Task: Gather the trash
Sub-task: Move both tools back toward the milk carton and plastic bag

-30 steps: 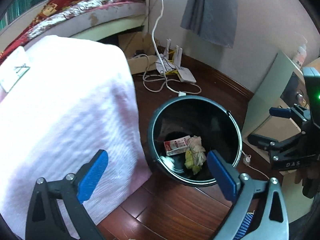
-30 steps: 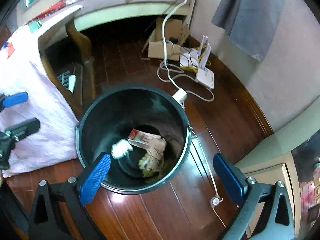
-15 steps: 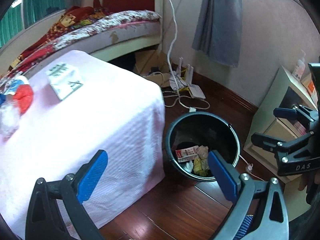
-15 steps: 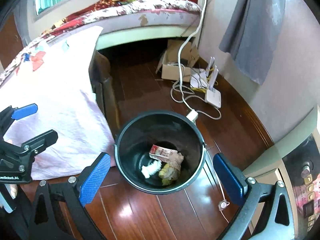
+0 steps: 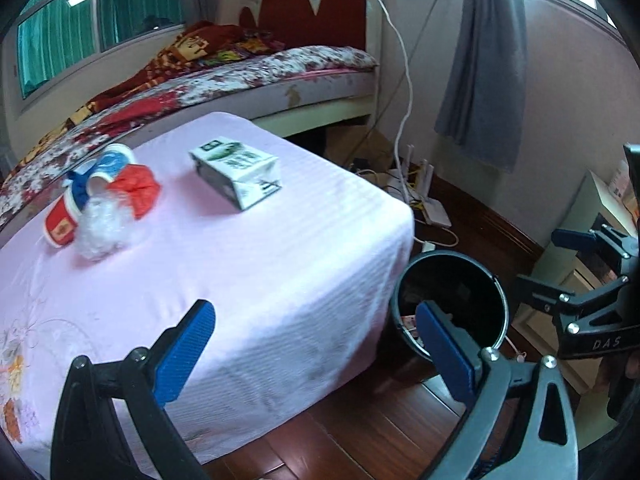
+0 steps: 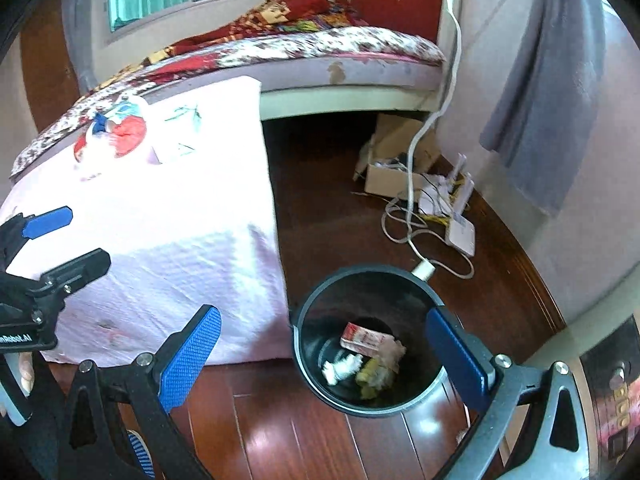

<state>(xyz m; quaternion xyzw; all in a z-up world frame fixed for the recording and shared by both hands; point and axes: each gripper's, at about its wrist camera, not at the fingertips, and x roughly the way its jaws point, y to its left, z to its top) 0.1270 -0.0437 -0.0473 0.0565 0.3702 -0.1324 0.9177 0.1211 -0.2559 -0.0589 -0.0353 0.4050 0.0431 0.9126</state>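
Both cameras lifted and pulled back from bin; tabletop (image 5: 280,264) with remaining trash now in view.

Left hand-held gripper (image 5: 316,344): fingers spread, empty, above near tabletop edge. Cup-and-plastic pile (image 5: 100,200) at 11 o'clock; milk carton (image 5: 236,172) at 12 o'clock, long axis running 10-to-4, well apart.

Right hand-held gripper (image 6: 324,360): spread, empty, over bin (image 6: 416,396) holding dropped scraps; carton far at 11 o'clock.

Judgement: left nearer carton; reach forward, jaws across short side.
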